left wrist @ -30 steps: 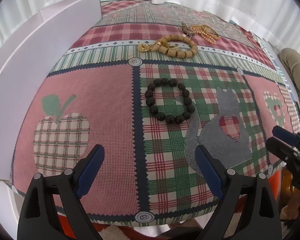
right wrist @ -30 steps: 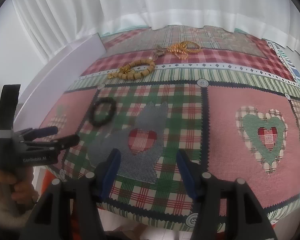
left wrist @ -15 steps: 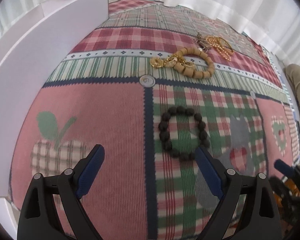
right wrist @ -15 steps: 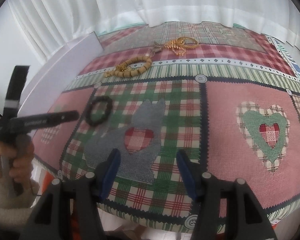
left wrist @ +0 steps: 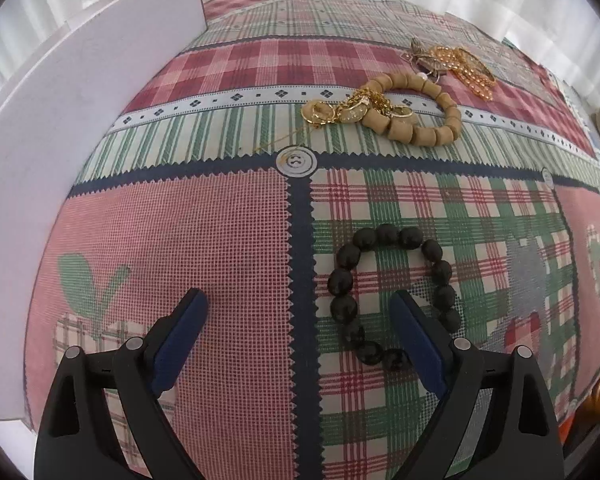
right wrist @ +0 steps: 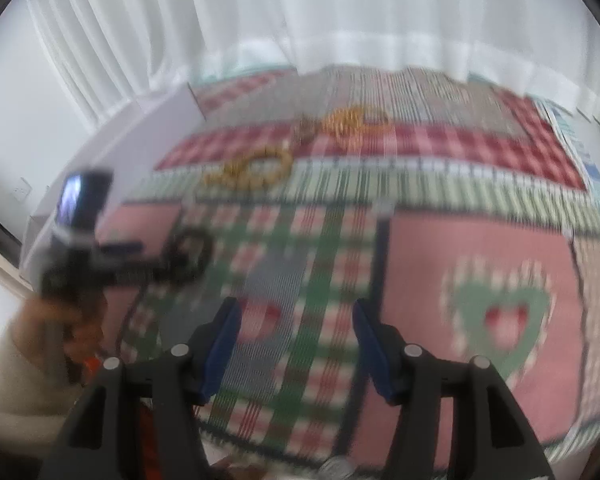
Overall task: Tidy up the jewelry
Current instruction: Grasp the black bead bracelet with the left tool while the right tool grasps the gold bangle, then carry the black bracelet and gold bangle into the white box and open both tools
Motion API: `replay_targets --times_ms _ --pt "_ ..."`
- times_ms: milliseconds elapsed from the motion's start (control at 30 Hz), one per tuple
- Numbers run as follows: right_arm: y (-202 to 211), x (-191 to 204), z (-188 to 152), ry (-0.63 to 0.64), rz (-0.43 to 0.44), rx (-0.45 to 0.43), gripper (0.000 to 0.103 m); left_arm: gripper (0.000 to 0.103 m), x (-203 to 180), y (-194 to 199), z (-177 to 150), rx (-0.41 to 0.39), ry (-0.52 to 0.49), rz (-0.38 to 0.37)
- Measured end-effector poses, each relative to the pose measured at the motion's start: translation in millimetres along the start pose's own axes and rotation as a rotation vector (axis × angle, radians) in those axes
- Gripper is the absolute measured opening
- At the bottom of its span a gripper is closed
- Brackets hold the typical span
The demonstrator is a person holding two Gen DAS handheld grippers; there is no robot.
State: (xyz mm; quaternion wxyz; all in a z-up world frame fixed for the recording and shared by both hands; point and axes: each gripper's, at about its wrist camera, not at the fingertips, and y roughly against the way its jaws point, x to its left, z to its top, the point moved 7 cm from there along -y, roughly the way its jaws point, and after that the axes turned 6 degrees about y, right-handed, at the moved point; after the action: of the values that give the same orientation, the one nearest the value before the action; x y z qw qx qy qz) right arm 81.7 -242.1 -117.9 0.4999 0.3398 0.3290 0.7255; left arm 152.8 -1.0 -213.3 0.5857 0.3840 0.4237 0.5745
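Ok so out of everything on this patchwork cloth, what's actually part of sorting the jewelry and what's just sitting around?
Part of the job:
black bead bracelet
tan wooden bead bracelet
gold chains and rings
gold chain pile with a bird-shaped pendant
left gripper, open beside the black bracelet
white box, probably

Just lying about:
patchwork cloth
white curtain

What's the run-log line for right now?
left gripper: open, low over cloth, one finger inside black bead bracelet | right gripper: open, empty, view blurred | wooden bead bracelet: untouched

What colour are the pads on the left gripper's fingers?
Dark blue pads, clearest in the left wrist view.
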Motion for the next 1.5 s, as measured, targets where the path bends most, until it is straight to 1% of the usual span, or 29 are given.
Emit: replay_targets --times_ms 67,133,167,200,267,300,333,367,400,467,533,567,633,667,700,733,767,800,833,867,1000,1100,1167,1267,1333,1400,1500 --pt "-1 -21 30 0.017 -0.026 -0.032 0.059 0.092 -1 0 1 0.0 0.003 0.004" --pt "-13 -49 66 0.032 -0.099 -0.046 0.059 0.091 -1 1 1 -0.006 0.003 0.013" --pt "-21 -59 80 0.03 -0.119 -0.046 0.059 0.09 -3 0 2 -0.008 0.002 0.014" --pt "-37 -73 101 0.031 -0.132 -0.036 0.059 0.087 -4 2 1 -0.011 -0.002 0.015" --pt "-66 -93 131 0.046 -0.137 -0.019 0.059 0.082 -7 3 2 -0.014 -0.015 0.015" --pt "-84 -100 145 0.056 -0.12 0.003 0.059 0.077 -10 4 1 -0.015 -0.026 0.015" --pt "-106 -104 156 0.054 -0.082 0.042 0.059 0.074 -13 4 2 -0.016 -0.034 0.014" --pt "-124 -106 163 0.045 -0.05 0.075 0.052 0.072 -15 4 2 -0.019 -0.044 0.015" --pt "-137 -105 168 0.038 -0.025 0.093 0.041 0.069 -17 4 1 -0.022 -0.053 0.015" --pt "-160 -98 179 0.042 0.024 0.112 0.036 0.064 -22 5 -1 -0.026 -0.062 0.007" --pt "-172 -86 185 0.078 0.035 0.123 0.033 0.056 -26 6 -1 -0.028 -0.071 -0.003" --pt "-180 -81 187 0.095 0.023 0.139 0.03 0.054 -29 6 0 -0.029 -0.079 -0.009" --pt "-195 -75 188 0.098 -0.006 0.175 0.028 0.041 -33 5 1 -0.032 -0.093 -0.019" --pt "-200 -74 188 0.097 -0.013 0.188 0.022 0.038 -34 6 1 -0.034 -0.1 -0.022" --pt "-208 -72 187 0.097 -0.021 0.214 0.019 0.029 -37 6 2 -0.037 -0.11 -0.03" --pt "-213 -71 186 0.094 -0.022 0.234 0.019 0.02 -36 8 1 -0.04 -0.117 -0.035" --pt "-214 -73 188 0.077 -0.014 0.237 0.018 0.015 -39 8 2 -0.044 -0.125 -0.038" --pt "-215 -76 188 0.051 -0.013 0.24 0.012 0.01 -41 7 3 -0.044 -0.116 -0.032" --pt "-214 -77 190 0.033 -0.01 0.235 0.007 0.01 -42 7 4 -0.044 -0.119 -0.036" --pt "-209 -78 191 0.018 -0.002 0.223 0.006 0.01 -41 6 4 -0.042 -0.117 -0.042" --pt "-184 -86 190 -0.028 0.032 0.187 0.006 0.01 -35 7 6 -0.02 -0.063 -0.116" --pt "-163 -95 182 -0.059 0.06 0.185 0.006 0.01 -22 11 3 0.002 -0.01 -0.182" --pt "-150 -97 175 -0.044 0.05 0.188 0.006 0.01 -15 14 1 0.013 0.027 -0.227" --pt "-126 -85 152 0.022 0.031 0.2 0.006 0.01 -2 23 -1 0.015 0.083 -0.281" --pt "-109 -70 130 0.091 0.024 0.203 0.006 0.01 6 32 0 0.006 0.116 -0.312" --pt "-98 -56 112 0.124 0.041 0.205 0.006 0.009 9 42 1 0.005 0.121 -0.341" --pt "-87 -38 86 0.128 0.086 0.206 0.006 0.009 15 62 7 -0.019 0.146 -0.386"
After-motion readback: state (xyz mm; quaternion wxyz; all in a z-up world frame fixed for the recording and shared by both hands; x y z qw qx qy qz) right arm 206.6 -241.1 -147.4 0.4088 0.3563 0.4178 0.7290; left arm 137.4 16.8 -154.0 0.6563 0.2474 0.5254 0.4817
